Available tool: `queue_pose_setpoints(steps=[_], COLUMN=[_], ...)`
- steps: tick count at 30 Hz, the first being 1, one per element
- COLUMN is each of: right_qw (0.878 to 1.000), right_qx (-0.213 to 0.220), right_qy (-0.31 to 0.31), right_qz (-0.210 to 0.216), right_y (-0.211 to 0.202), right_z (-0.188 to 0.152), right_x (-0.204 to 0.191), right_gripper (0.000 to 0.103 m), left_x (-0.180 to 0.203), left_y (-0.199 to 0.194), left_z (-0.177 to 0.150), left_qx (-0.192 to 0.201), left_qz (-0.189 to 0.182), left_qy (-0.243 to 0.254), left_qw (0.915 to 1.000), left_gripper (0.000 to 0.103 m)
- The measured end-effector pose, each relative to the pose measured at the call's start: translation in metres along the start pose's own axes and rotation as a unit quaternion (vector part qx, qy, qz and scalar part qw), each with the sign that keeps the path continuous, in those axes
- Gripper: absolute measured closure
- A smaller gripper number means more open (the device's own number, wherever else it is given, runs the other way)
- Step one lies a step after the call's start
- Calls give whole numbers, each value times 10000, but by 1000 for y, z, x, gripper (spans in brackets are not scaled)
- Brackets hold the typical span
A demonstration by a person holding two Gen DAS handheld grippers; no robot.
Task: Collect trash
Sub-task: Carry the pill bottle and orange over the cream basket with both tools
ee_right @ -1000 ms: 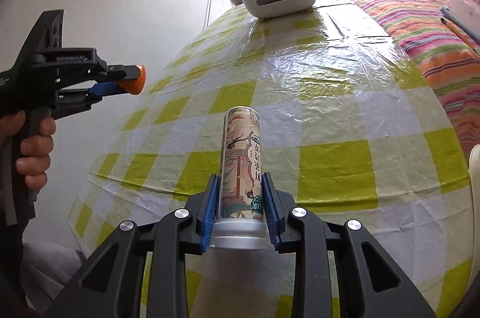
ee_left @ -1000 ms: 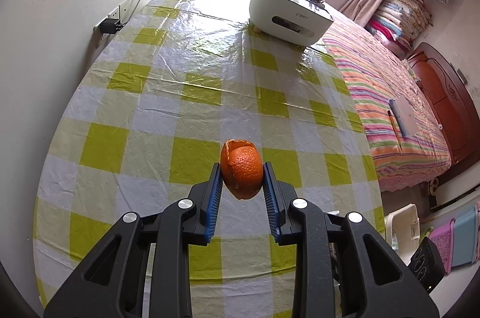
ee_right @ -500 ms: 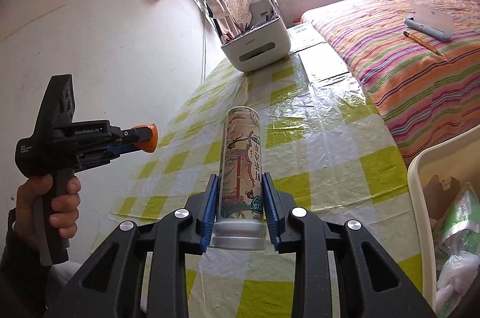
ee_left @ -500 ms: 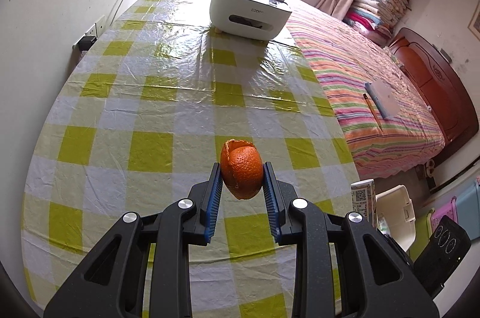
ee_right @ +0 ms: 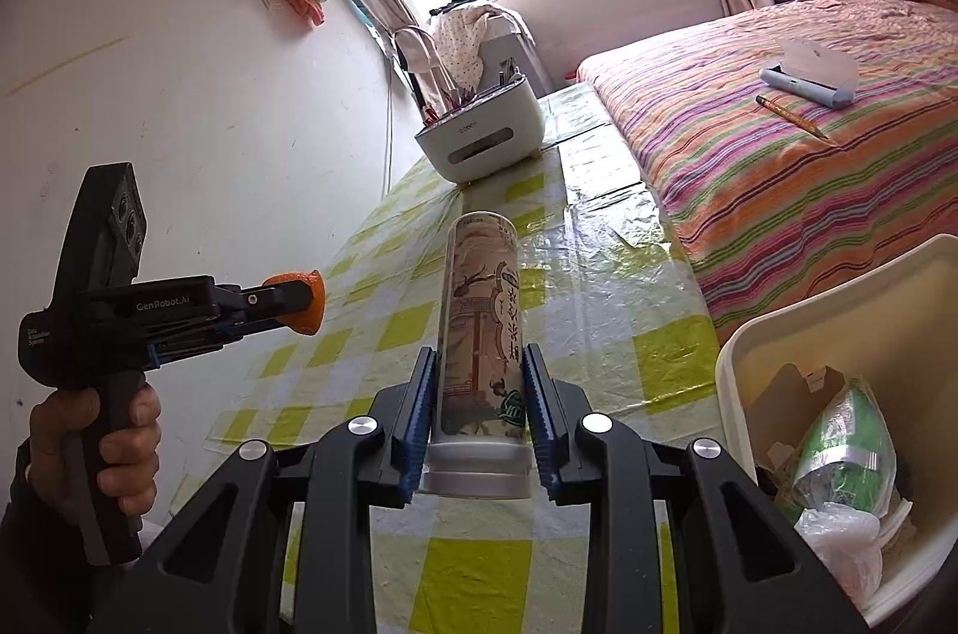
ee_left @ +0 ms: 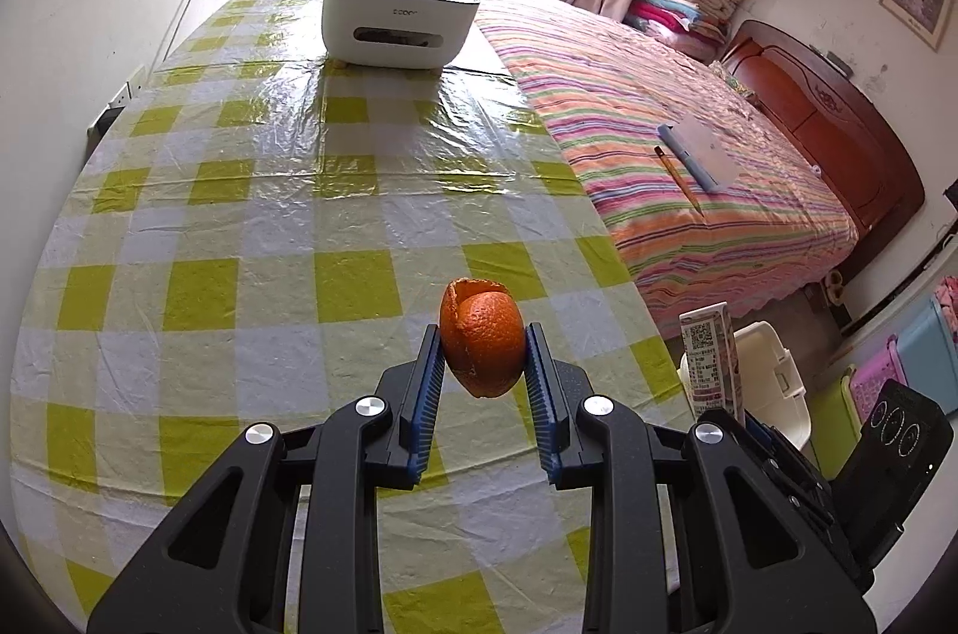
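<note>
My left gripper (ee_left: 482,355) pinched the orange peel (ee_left: 481,343) between its blue pads, low centre of the left wrist frame, held above the checked tablecloth (ee_left: 251,215). My right gripper (ee_right: 479,382) clamped the printed bottle (ee_right: 479,328), cap toward the camera, centre of the right wrist frame. The cream trash bin (ee_right: 838,311) sat at lower right there, holding wrappers and what looked like cardboard, while the white organizer box (ee_left: 398,20) stood upper centre.

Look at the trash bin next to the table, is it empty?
No, the trash bin already holds a green wrapper, a piece of cardboard and a clear plastic bag.
</note>
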State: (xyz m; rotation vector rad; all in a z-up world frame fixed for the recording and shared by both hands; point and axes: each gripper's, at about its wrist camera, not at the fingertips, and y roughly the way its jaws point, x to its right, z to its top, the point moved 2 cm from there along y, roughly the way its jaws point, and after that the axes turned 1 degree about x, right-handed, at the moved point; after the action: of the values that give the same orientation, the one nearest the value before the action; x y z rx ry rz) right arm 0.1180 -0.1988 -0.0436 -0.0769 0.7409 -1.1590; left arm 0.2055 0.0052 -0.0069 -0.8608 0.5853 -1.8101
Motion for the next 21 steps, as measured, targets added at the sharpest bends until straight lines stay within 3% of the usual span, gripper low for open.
queue_pose_setpoints(steps=[21], right_qw=[9951], right_qx=[632], right_qy=[471], right_qz=[-595], right_y=[-50], right_z=[8], right_x=[57], right_gripper=[75], left_x=[62], left_y=[18], left_z=[-49], left_qx=[-187], left_qz=[-588], left_qy=[438], left_qw=[9971], left_gripper=[77])
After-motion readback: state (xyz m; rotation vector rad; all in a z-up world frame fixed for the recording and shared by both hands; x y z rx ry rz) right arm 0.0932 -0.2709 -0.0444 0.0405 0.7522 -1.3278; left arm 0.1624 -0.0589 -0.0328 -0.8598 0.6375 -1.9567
